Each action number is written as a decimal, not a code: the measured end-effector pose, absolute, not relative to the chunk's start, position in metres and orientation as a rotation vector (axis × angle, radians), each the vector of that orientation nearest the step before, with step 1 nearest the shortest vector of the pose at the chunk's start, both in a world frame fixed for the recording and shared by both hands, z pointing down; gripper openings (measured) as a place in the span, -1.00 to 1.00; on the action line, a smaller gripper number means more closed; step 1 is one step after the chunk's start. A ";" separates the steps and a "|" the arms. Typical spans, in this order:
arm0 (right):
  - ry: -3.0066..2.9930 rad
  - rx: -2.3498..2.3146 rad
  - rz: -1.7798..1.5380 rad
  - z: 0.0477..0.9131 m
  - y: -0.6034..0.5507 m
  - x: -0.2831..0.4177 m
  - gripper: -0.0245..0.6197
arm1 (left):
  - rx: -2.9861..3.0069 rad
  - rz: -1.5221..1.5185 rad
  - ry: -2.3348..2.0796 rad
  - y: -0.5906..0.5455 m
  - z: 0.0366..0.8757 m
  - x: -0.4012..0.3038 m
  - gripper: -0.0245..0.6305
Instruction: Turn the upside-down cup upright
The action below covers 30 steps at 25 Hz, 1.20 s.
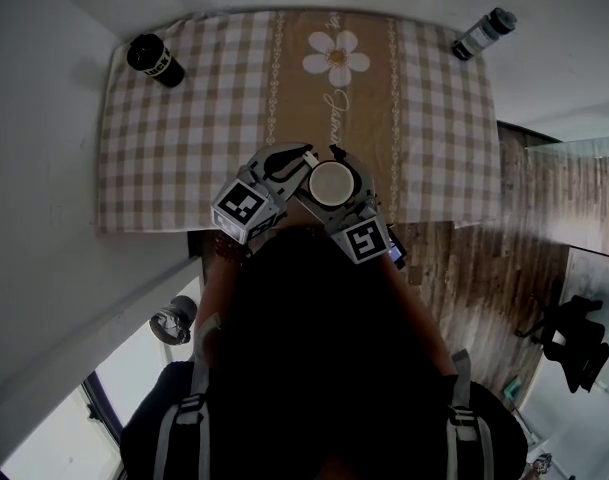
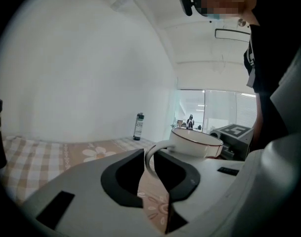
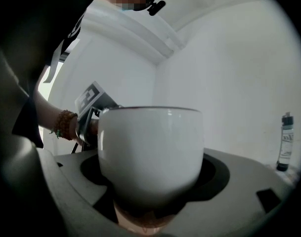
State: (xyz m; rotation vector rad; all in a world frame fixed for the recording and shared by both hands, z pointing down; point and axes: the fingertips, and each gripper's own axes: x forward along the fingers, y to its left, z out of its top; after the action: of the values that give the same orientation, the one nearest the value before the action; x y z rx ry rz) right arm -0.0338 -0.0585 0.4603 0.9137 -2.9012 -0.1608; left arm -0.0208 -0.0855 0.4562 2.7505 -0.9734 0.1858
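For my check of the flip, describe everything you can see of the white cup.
The cup is glossy white and looks ceramic, with a thin reddish rim and a loop handle. It stands upright, mouth up, over the near edge of the checked tablecloth. The left gripper pinches the handle. The right gripper has its jaws either side of the rounded body, contact unclear.
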 end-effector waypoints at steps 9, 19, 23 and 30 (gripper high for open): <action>-2.886 0.844 -0.198 0.469 -0.050 -0.046 0.36 | 2.734 0.133 -1.009 -0.082 0.464 -0.040 -0.50; -2.867 0.943 -0.207 0.470 -0.069 -0.034 0.36 | 2.723 0.172 -1.137 -0.076 0.454 -0.078 -0.46; -2.754 1.002 -0.265 0.471 -0.071 -0.021 0.36 | 2.812 0.204 -1.108 -0.056 0.421 -0.055 -0.44; -2.689 1.091 -0.267 0.480 -0.082 -0.022 0.36 | 2.831 0.069 -0.917 -0.047 0.423 -0.005 0.20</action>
State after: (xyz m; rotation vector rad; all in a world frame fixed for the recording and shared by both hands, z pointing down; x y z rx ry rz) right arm -0.0224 -0.0822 0.4795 1.0906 -2.6891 -0.2672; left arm -0.0048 -0.0473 0.4227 2.8311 -0.9173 0.0686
